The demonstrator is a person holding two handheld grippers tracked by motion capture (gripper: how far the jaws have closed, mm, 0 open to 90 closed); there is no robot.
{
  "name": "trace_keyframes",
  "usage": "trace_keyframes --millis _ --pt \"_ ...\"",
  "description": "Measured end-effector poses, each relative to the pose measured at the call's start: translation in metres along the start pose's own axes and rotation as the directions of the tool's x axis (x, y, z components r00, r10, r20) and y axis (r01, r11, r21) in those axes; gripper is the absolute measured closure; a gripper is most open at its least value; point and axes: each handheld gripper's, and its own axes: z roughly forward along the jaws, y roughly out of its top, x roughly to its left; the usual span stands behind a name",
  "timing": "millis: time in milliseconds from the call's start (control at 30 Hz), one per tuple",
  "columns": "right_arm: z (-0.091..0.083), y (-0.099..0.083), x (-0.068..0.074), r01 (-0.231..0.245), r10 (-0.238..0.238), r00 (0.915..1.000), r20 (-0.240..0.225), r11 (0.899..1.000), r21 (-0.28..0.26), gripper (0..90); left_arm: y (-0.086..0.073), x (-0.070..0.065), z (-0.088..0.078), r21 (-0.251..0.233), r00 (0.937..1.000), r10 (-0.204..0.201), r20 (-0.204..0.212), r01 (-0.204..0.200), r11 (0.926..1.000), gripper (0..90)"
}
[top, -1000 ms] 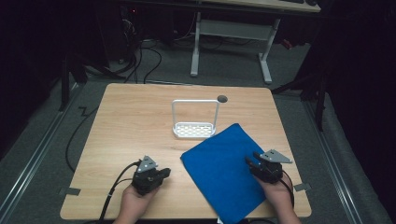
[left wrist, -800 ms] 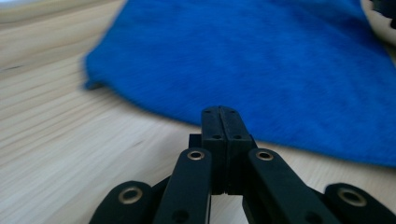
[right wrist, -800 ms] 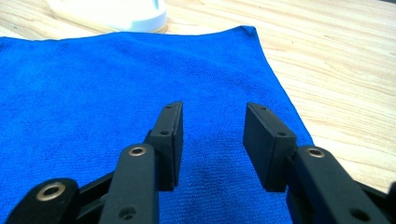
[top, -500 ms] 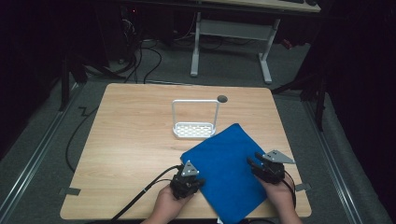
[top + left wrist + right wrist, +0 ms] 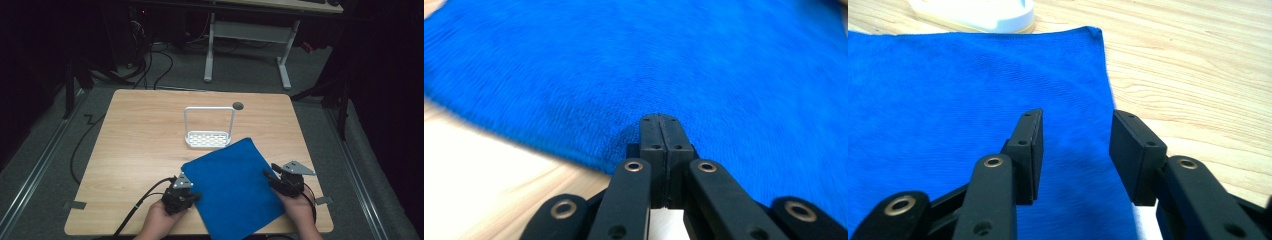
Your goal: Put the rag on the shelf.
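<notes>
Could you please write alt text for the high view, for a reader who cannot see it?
A blue cloth lies flat on a wooden table, with a person's left gripper, jaws shut, at its left edge and the right gripper, jaws open, at its right edge. Behind the cloth stands a white rack with a tall frame.

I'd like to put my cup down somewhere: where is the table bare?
The wooden table is bare left of the white wire rack, and behind the rack. The near middle is crowded: the blue cloth lies between left gripper and right gripper.
</notes>
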Motion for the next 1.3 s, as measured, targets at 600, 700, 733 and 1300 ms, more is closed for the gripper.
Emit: trace_keyframes --millis 600,700,733,1300 --pt "0.023 0.013 0.028 0.039 -0.036 0.9957 -0.085 0.999 0.035 74.8 -0.013 0.064 -0.04 -0.131 0.974 -0.176 -0.143 0.158 0.9787 80.6" --pt "0.038 0.021 0.038 0.075 -0.07 0.9942 -0.082 0.995 0.067 81.3 -0.008 0.057 -0.034 -0.134 0.9815 -0.156 -0.111 0.141 0.981 73.3" --pt "0.042 0.022 0.04 0.093 -0.087 0.9935 -0.073 0.993 0.077 81.6 -0.008 0.056 -0.031 -0.122 0.9834 -0.144 -0.11 0.131 0.9839 72.4" --pt "0.035 0.002 0.058 0.136 -0.119 0.9861 -0.115 0.979 0.151 80.6 -0.022 0.044 -0.036 -0.076 0.9885 -0.1 -0.114 0.092 0.9929 71.4"
